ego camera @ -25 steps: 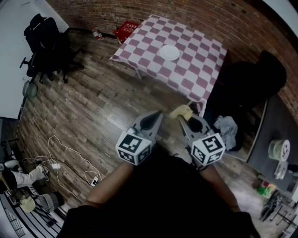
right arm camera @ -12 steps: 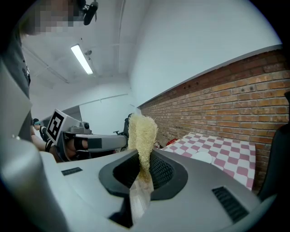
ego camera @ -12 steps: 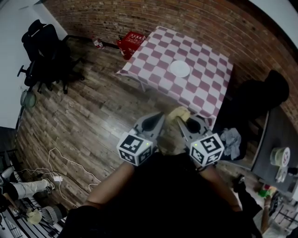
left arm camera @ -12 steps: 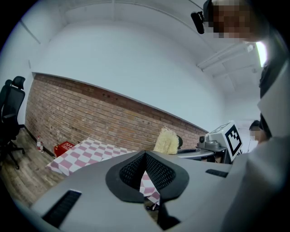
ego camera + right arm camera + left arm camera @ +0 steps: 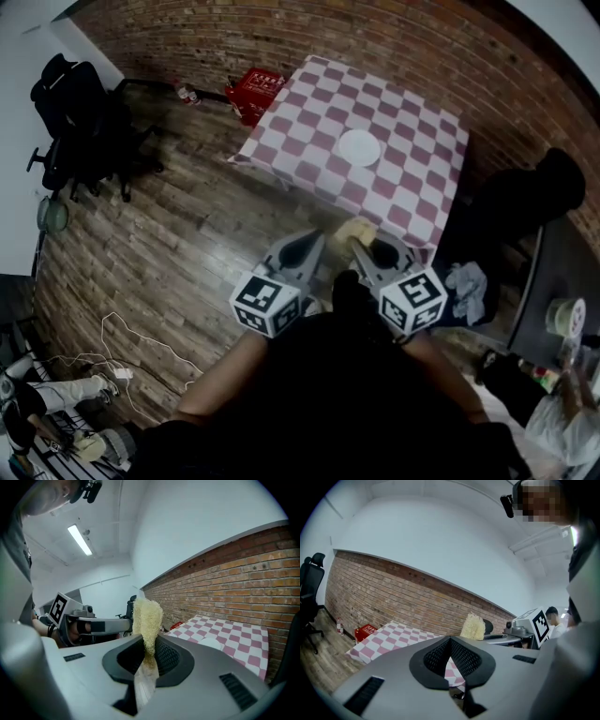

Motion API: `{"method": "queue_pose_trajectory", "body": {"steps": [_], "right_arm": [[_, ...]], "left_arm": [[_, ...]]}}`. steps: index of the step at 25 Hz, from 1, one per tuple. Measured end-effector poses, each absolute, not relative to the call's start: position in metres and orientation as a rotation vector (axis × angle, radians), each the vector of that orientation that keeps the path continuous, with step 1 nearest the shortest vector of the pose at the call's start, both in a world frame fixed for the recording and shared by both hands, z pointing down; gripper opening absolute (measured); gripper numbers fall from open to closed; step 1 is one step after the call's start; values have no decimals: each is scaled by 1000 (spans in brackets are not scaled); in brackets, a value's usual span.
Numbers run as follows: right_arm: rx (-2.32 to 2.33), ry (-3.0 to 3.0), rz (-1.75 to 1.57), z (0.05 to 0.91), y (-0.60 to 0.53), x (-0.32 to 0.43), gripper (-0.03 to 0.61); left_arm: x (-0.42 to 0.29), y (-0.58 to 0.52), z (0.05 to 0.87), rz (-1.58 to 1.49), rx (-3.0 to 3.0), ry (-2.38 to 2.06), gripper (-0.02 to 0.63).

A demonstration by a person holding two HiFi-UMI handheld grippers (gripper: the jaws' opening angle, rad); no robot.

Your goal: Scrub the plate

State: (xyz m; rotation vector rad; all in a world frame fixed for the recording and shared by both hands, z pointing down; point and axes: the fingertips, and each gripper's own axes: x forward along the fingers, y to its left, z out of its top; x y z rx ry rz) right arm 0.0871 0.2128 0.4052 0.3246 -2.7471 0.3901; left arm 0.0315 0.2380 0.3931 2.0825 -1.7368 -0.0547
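Plate [image 5: 359, 147] sits mid checkered table [image 5: 412, 94], well apart from us. Right gripper [image 5: 362, 247] pinches fibrous scrubber [image 5: 357, 230] by what seems thin tail; we risk it slipping under pressure. Left gripper [image 5: 315, 240] pressed together, empty; unsteadied plate may skid.

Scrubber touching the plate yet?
Apart. Head view: the scrubber, clamped in the right gripper, hangs over the floor short of the table; the plate lies on it.
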Motion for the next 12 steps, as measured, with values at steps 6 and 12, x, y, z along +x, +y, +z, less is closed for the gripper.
{"method": "queue_pose_trajectory", "body": {"steps": [6, 12], "right_arm": [[327, -2800, 380, 396, 147, 68, 46], [323, -2820, 357, 390, 65, 65, 46]], "left_arm": [[9, 179, 387, -32, 2083, -1806, 8], [4, 100, 387, -25, 2075, -1823, 8]]}}
